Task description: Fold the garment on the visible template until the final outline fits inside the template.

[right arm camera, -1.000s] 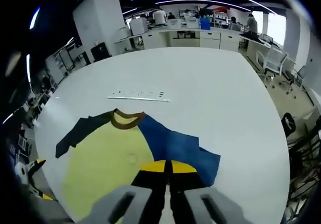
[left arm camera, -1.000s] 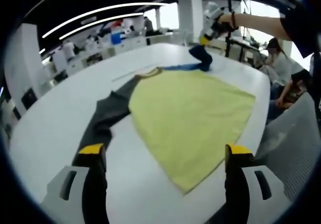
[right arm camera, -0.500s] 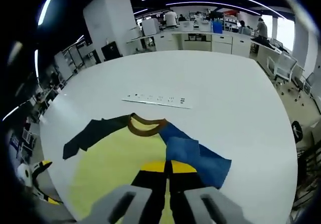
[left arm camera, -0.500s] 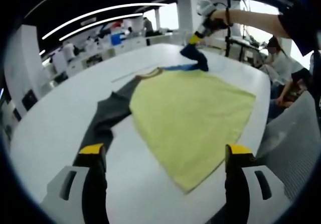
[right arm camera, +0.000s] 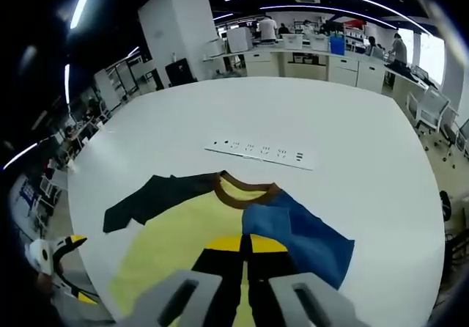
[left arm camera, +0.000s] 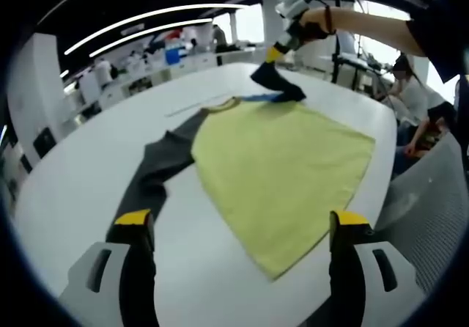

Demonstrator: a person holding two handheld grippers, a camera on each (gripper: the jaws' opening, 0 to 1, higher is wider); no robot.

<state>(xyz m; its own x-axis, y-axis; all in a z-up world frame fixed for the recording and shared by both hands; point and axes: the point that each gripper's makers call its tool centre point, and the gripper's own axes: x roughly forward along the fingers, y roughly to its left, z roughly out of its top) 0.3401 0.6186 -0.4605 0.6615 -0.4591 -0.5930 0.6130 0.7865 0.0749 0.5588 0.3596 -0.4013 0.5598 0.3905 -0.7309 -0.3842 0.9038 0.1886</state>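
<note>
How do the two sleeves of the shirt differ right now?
The blue sleeve is pinched in the right gripper, lifted and folding inward over the yellow body; the dark grey sleeve lies flat on the white table, spread outward, untouched. The left gripper hovers open near the grey sleeve's end. Both sleeves are long and join at the brown collar.

Bright, even indoor light from ceiling strip lights (left arm camera: 139, 20) and windows (left arm camera: 381, 15), which glare white. Shadows are soft. Fisheye bending curves the edges strongly; the far background is slightly blurred.
</note>
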